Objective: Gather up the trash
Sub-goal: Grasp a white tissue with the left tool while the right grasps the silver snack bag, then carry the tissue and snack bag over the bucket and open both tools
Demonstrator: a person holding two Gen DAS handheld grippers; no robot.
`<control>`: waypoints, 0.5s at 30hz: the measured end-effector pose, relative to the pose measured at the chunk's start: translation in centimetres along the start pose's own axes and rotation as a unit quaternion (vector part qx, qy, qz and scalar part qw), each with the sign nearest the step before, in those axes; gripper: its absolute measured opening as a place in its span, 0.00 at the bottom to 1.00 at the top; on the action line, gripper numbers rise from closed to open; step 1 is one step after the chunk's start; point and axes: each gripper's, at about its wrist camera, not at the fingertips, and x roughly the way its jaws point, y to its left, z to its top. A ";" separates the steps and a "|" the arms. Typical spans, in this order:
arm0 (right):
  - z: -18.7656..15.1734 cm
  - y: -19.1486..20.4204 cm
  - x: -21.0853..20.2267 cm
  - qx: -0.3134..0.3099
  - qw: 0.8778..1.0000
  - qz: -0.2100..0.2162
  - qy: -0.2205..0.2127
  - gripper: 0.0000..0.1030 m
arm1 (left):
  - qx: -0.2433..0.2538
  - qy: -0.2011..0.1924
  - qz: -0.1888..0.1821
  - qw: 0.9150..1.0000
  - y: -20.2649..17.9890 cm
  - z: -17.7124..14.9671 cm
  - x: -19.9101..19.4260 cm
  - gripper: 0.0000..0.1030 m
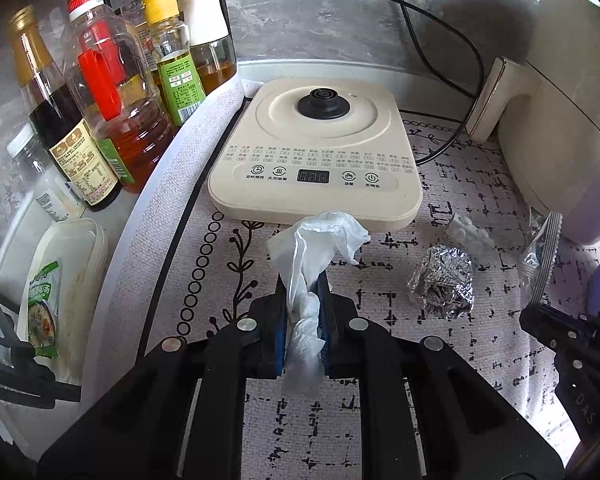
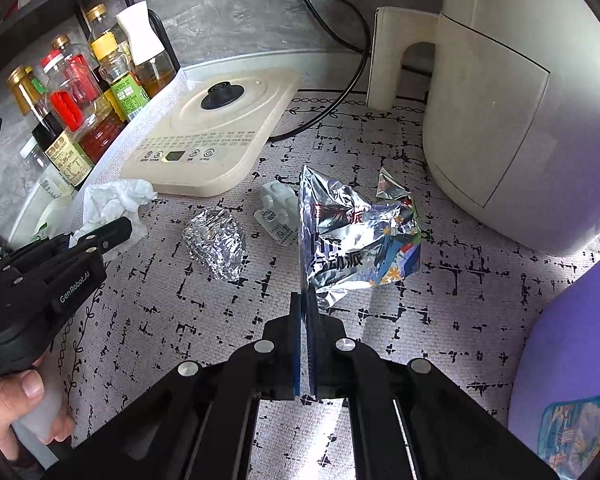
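My left gripper (image 1: 303, 284) is shut on a crumpled white tissue (image 1: 316, 240), held just above the patterned mat in front of the cream induction base (image 1: 320, 152). My right gripper (image 2: 305, 300) is shut on the edge of a silver foil snack wrapper (image 2: 356, 236), which stands up from the mat. A crumpled ball of aluminium foil (image 2: 216, 246) lies on the mat between the two grippers; it also shows in the left wrist view (image 1: 442, 282). A white blister pack (image 2: 278, 204) lies behind it, also in the left wrist view (image 1: 470, 234).
Oil and sauce bottles (image 1: 100, 92) stand on a rack at the left. A white air fryer (image 2: 512, 112) fills the right, its black cord (image 2: 340, 92) trailing over the mat. A purple object (image 2: 572, 360) sits at the near right. A white lidded container (image 1: 66, 276) lies at the left.
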 end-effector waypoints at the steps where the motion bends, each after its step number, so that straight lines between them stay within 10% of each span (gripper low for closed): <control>1: -0.1 0.0 -0.5 0.001 1.000 0.004 -0.004 0.03 | 0.001 -0.003 -0.002 1.000 -0.1 0.0 -0.3 0.13; 15: -0.5 0.5 -9.6 0.003 0.995 0.040 -0.091 0.02 | 0.011 -0.060 -0.031 0.998 -2.8 1.1 -8.1 0.13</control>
